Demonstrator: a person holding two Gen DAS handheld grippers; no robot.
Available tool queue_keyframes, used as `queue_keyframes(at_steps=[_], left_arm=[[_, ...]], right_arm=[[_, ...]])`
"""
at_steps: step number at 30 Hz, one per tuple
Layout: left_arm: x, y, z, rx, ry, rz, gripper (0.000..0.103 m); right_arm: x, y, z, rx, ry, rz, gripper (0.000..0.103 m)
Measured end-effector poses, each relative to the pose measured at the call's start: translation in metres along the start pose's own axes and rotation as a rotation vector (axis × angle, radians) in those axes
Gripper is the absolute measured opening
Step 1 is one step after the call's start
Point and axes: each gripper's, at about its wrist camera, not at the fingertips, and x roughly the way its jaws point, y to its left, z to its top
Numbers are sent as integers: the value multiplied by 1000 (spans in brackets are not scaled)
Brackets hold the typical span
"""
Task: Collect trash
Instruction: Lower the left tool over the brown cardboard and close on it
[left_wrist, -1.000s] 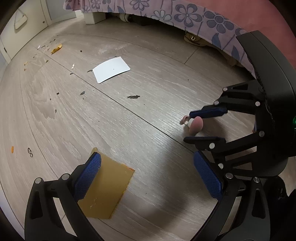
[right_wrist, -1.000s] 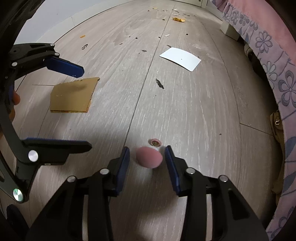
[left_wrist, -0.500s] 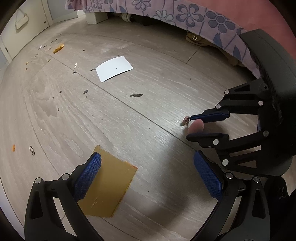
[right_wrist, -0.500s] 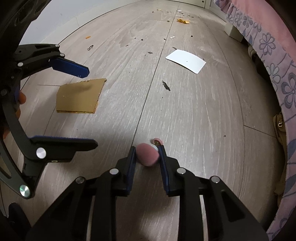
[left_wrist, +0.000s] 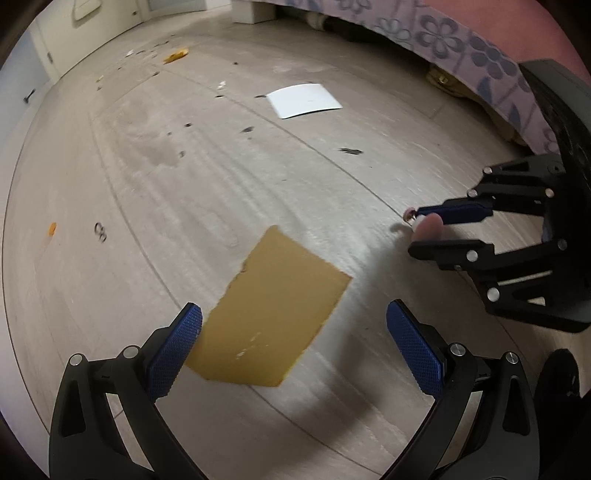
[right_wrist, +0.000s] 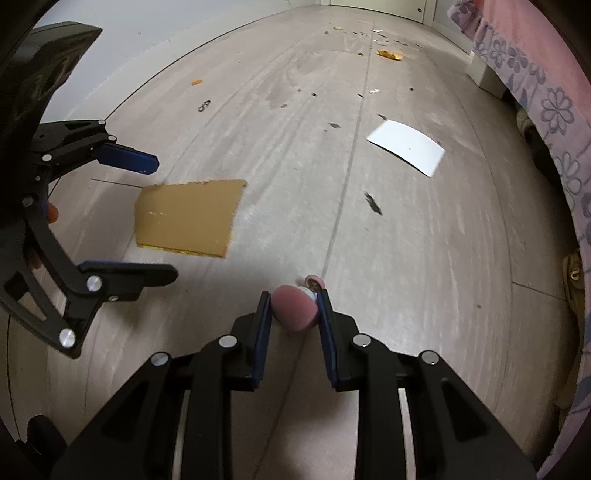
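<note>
My right gripper (right_wrist: 293, 295) is shut on a round pink ball (right_wrist: 294, 308) just above the floor; both pads press its sides. A small pink cap (right_wrist: 314, 282) lies right beyond it. In the left wrist view the right gripper (left_wrist: 424, 230) holds the ball (left_wrist: 430, 226) at the right. My left gripper (left_wrist: 293, 314) stands open over the near edge of a brown cardboard piece (left_wrist: 280, 310) that lies flat on the floor, and nothing is between its pads. The right wrist view shows the left gripper (right_wrist: 162, 219) and the cardboard (right_wrist: 188, 218) at the left. A white paper sheet (left_wrist: 303, 99) lies farther off.
A bed with a purple flowered cover (left_wrist: 461, 48) runs along the right, with things tucked under it. Farther across the wood floor lie an orange wrapper (left_wrist: 177, 56), a small metal ring (left_wrist: 99, 232), an orange bit (left_wrist: 52, 229) and several dark scraps (left_wrist: 349, 150).
My right gripper's jaws closed onto the pink ball. My left gripper slid across the floor, so the cardboard now sits between and ahead of its fingers.
</note>
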Motion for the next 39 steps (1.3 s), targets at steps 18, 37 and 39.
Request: queue_keyframes(at_steps=[18,37,39], left_arm=[[0,37,-1,-228,-20,41,97],[14,9,0,153,-41,43,97],[16,8,0,163,-39,45,97]], right_arm=[[-2,3,11,6,-16,13,25],[-4,2,13,9,-31,46,25],[-4,3,13,8,-31,47,25]])
